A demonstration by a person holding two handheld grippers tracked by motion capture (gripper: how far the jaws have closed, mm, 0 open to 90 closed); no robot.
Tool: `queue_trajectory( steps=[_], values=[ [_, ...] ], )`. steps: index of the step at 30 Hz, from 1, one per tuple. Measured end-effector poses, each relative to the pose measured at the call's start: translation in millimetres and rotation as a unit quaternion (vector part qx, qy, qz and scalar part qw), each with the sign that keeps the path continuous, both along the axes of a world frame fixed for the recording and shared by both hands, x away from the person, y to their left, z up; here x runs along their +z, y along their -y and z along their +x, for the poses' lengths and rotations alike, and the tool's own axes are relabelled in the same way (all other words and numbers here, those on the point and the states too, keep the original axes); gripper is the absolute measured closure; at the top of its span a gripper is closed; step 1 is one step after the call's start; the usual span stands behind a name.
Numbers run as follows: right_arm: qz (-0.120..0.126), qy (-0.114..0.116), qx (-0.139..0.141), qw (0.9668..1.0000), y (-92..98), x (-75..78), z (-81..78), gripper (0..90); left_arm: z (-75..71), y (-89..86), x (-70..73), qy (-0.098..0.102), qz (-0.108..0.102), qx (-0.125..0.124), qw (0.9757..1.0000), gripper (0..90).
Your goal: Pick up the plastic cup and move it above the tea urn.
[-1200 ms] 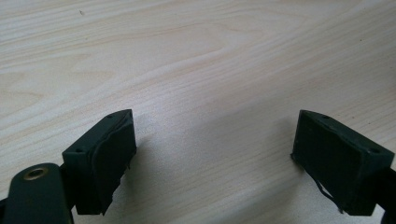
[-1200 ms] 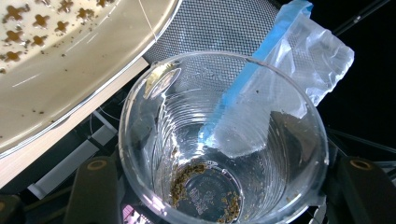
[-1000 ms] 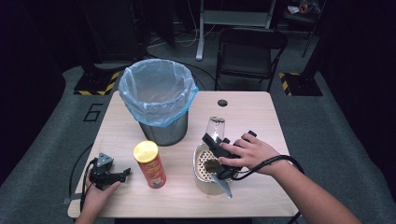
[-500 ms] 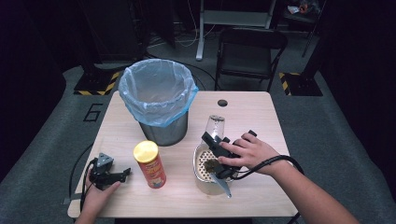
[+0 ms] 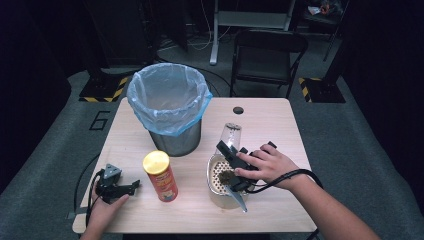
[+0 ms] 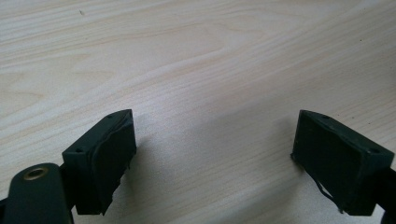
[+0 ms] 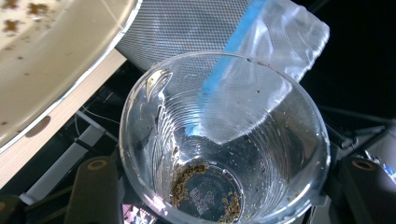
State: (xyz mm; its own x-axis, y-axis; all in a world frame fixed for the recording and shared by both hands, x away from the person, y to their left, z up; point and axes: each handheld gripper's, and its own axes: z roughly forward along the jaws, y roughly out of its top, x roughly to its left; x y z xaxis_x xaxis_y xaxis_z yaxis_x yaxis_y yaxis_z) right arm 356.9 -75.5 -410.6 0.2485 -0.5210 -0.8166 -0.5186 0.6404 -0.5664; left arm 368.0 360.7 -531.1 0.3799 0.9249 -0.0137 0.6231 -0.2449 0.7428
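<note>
Clear, thin plastic is flexing between the jaws of the right gripper [image 5: 229, 150] as a person is holding a ribbed disposable cup [image 7: 223, 140] tipped over a perforated metal plate [image 5: 216, 176] at the table's near right; the jaws are standing about half closed against the cup's sides, crumbs clinging at its bottom. Light and easily crushed, the cup is likely calling for a gentle squeeze low on its stiffer base, not the rim. Nearby, the left gripper [image 6: 212, 154] is resting wide open and empty on the wooden table [image 5: 280, 130]. Farther back, a blue-lined bin [image 5: 169, 107] is waiting.
</note>
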Motion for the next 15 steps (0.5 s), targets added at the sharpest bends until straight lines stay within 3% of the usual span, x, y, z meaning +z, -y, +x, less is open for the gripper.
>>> queue_trajectory(
  steps=[1, 2, 3, 6, 7, 9, 10, 12, 14, 15],
  values=[
    [0.012, -0.002, -0.002, 0.9999, 0.5, -1.0, 0.0, 35.5, 0.0, 0.0, 0.0, 0.0, 0.0, 0.0, 1.0, 12.8],
    [-0.006, 0.003, 0.0, 1.0, -0.1, 1.4, 0.1, 35.5, 0.0, -0.1, 0.0, 0.0, 0.0, 0.0, 1.0, 12.8],
    [0.0, 0.001, -0.002, 1.0, 0.0, 1.1, 0.2, 35.5, 0.0, 0.0, 0.0, 0.0, 0.0, 0.0, 1.0, 12.8],
    [0.023, -0.002, -0.009, 0.9997, -1.5, 1.8, -0.3, 35.3, 0.0, 0.0, 0.0, 0.0, 0.0, 0.0, 1.0, 12.8],
    [0.049, -0.013, -0.017, 0.9986, -1.2, -0.4, -0.8, 35.4, 0.0, 0.0, 0.0, 0.0, 0.0, 0.0, 1.0, 12.8],
    [0.055, -0.015, -0.016, 0.9982, -3.1, 2.7, -1.5, 35.3, 0.0, 0.0, 0.0, 0.0, 0.0, 0.0, 1.0, 12.8],
    [0.11, -0.006, -0.007, 0.9938, -4.1, 4.7, -2.0, 35.3, 0.0, 0.0, 0.0, 0.0, 0.0, 0.0, 1.0, 12.8],
    [0.119, -0.002, -0.001, 0.9929, -7.0, 10.2, -4.0, 35.3, 0.0, -0.1, 0.0, 0.0, 0.0, 0.0, 1.0, 12.8],
    [0.175, -0.012, -0.009, 0.9844, -5.5, 9.3, -5.7, 35.2, 0.0, 0.0, 0.0, 0.0, 0.0, 0.0, 1.0, 12.8],
    [0.191, -0.019, -0.007, 0.9813, -5.8, 9.6, -5.8, 35.2, 0.0, -0.1, 0.0, 0.0, 0.0, 0.0, 1.0, 12.8]
  ],
)
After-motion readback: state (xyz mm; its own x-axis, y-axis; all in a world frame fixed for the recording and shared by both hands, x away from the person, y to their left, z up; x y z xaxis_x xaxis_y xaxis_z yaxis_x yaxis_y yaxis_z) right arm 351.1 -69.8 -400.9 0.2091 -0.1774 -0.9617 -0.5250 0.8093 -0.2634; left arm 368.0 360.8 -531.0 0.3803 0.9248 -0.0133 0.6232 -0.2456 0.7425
